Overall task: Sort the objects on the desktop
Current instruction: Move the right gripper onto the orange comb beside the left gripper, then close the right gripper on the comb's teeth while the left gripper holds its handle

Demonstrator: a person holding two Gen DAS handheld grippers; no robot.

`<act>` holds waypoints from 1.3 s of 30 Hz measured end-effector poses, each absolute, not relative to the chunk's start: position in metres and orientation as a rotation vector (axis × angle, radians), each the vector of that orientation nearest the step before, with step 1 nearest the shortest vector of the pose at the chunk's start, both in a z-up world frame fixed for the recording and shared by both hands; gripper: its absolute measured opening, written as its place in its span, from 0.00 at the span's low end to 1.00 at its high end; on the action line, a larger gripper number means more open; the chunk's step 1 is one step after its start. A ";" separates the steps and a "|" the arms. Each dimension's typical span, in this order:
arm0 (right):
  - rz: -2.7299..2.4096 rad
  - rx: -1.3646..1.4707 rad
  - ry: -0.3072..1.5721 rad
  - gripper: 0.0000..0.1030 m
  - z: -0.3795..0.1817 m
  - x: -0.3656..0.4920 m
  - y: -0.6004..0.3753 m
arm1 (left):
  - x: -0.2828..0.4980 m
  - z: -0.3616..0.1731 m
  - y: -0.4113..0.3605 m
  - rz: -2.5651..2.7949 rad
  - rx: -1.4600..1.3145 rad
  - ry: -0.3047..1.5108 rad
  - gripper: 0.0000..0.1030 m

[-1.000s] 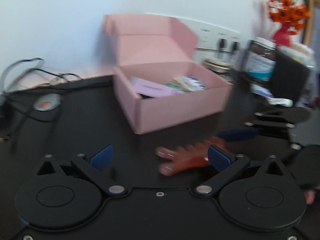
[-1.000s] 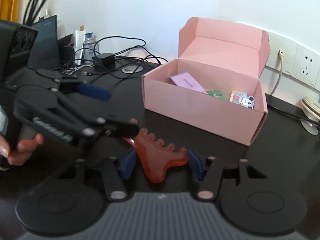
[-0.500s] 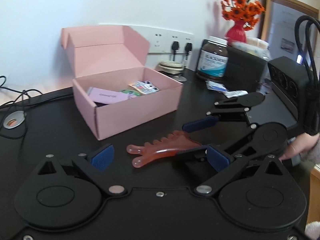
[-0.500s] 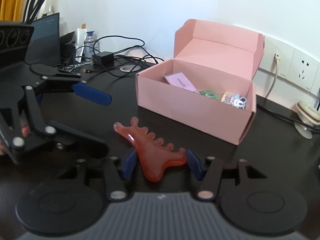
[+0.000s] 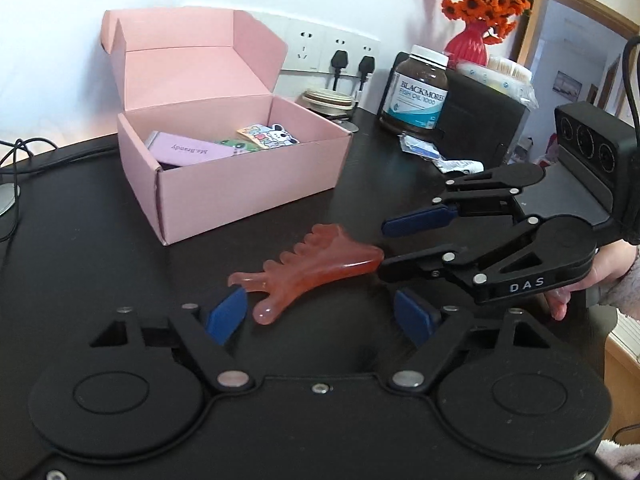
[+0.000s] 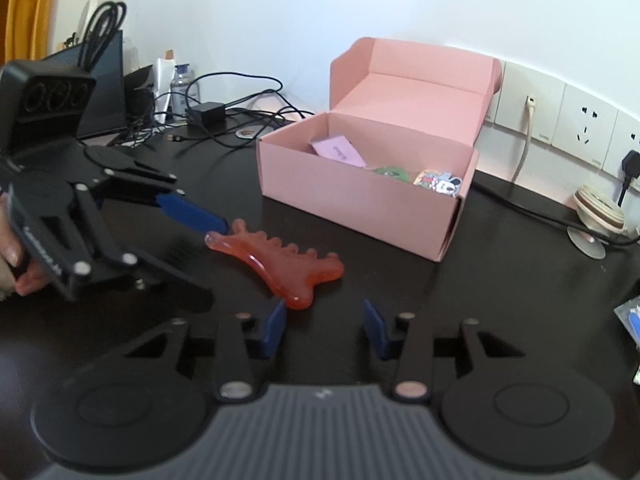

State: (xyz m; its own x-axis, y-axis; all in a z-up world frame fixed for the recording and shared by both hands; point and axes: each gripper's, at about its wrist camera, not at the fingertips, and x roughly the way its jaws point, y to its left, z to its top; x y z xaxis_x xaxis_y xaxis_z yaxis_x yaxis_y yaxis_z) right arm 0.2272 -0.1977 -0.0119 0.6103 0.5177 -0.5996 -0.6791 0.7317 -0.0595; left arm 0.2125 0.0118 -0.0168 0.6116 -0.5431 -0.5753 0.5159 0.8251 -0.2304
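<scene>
Scraper: an orange, see-through comb-shaped scraper (image 5: 316, 264) lies flat on the black desk (image 5: 80, 240), in front of the pink box and apart from it, with the two grippers at either end.
Scraper's lie: its forked narrow end points at the left gripper, its broad end at the right gripper, and its teeth face the box.
Left gripper: the left gripper (image 5: 320, 315) sits low at the forked end. Its jaws have just been closing but stand fairly wide. One prong of the fork reaches in between the blue pads (image 5: 226, 314), close to one of them, and neither pad presses on it.
Right gripper: the right gripper (image 6: 324, 324) is at the broad end. Its jaws have just been closing and are now narrow, with nothing between them. The scraper's tip lies just ahead of one pad, outside the gap.
Hands: fingers of the person's right hand (image 5: 568, 296) curl under that gripper's body, and the left hand (image 6: 16, 268) shows at the edge behind the other one.
Pink box: the pink box (image 5: 248, 184) is open with its lid standing up at the back. Inside lie a lilac card (image 5: 188, 150) and cartoon stickers (image 5: 266, 134).
Behind the box: white wall sockets (image 5: 332, 54) with two black plugs in.
To one side: a brown fish-oil bottle (image 5: 418, 92) and a red vase (image 5: 472, 40) of orange flowers.
Other side: a tangle of black cables (image 6: 240, 120) by a dark screen.
</scene>
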 end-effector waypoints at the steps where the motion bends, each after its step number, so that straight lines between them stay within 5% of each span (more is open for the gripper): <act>1: 0.708 -0.290 0.591 0.39 -0.012 0.228 -0.199 | 0.213 -0.017 0.012 -0.602 -0.042 0.678 0.78; 9: 0.750 -0.282 0.607 0.29 -0.013 0.236 -0.205 | 0.211 -0.017 0.008 -0.535 0.033 0.660 0.71; 13: 0.776 -0.289 0.605 0.28 -0.014 0.237 -0.210 | 0.208 -0.016 0.006 -0.534 0.080 0.657 0.67; 15: 0.799 -0.300 0.602 0.28 -0.013 0.239 -0.210 | 0.206 -0.016 0.003 -0.515 0.102 0.651 0.52; 28: 0.900 -0.375 0.585 0.27 -0.009 0.249 -0.198 | 0.206 -0.016 -0.008 -0.566 0.212 0.642 0.44; 30: 0.912 -0.385 0.590 0.27 -0.010 0.251 -0.195 | 0.205 -0.014 -0.010 -0.590 0.243 0.639 0.32; 39: 0.910 -0.435 0.547 0.27 -0.013 0.252 -0.189 | 0.198 -0.020 -0.019 -0.525 0.381 0.543 0.24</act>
State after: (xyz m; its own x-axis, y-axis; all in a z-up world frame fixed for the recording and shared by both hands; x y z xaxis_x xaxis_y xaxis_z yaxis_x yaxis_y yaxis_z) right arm 0.2521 -0.1886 -0.0125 0.4955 0.6168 -0.6116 -0.8297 0.5446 -0.1228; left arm 0.1982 -0.0192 -0.0204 0.7316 -0.3669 -0.5746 0.5617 0.8020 0.2031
